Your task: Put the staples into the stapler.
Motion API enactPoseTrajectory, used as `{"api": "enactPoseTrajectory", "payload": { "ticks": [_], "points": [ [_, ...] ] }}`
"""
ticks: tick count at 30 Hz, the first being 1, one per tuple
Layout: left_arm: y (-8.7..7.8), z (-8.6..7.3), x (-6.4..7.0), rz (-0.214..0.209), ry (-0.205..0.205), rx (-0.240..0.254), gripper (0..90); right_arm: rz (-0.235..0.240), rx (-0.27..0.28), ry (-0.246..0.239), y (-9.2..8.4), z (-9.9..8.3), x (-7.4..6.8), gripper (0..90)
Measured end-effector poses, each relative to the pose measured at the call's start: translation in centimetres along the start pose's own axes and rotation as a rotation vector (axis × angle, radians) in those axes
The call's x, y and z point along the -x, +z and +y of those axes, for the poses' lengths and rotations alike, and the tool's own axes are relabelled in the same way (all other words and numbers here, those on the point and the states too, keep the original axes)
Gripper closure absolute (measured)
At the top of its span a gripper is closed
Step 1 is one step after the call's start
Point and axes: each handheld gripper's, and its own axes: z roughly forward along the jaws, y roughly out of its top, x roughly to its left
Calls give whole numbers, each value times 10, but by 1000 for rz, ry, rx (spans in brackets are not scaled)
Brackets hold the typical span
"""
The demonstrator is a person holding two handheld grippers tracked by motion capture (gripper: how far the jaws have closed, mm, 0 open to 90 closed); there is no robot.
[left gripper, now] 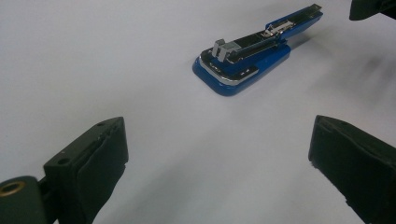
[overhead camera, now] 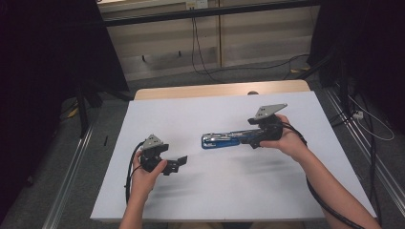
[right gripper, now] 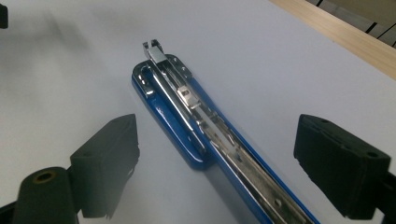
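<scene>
Blue stapler (right gripper: 187, 126), no legible markings

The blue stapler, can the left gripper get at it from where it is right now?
Probably yes. The left gripper has its jaws open and aimed at the blue stapler, with only bare white table between them. The right gripper straddles the stapler's far end with open jaws, leaving the near end free.

We see a glossy blue stapler (overhead camera: 224, 139) with a silver chrome rail on a plain white desk (overhead camera: 200, 191). At nine o'clock, the left gripper (overhead camera: 179, 162) is matte black; the right gripper (right gripper: 215, 158) is black too.
</scene>
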Motion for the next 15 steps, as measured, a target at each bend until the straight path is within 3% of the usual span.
{"api": "enactPoseTrajectory", "payload": {
  "ticks": [6,15],
  "points": [
    [0,0,2,-5,1,8,49,-33,12,38,-11,-13,0,103],
    [2,0,3,-6,-1,6,49,-78,43,32,-21,-18,-6,90]
  ]
}}
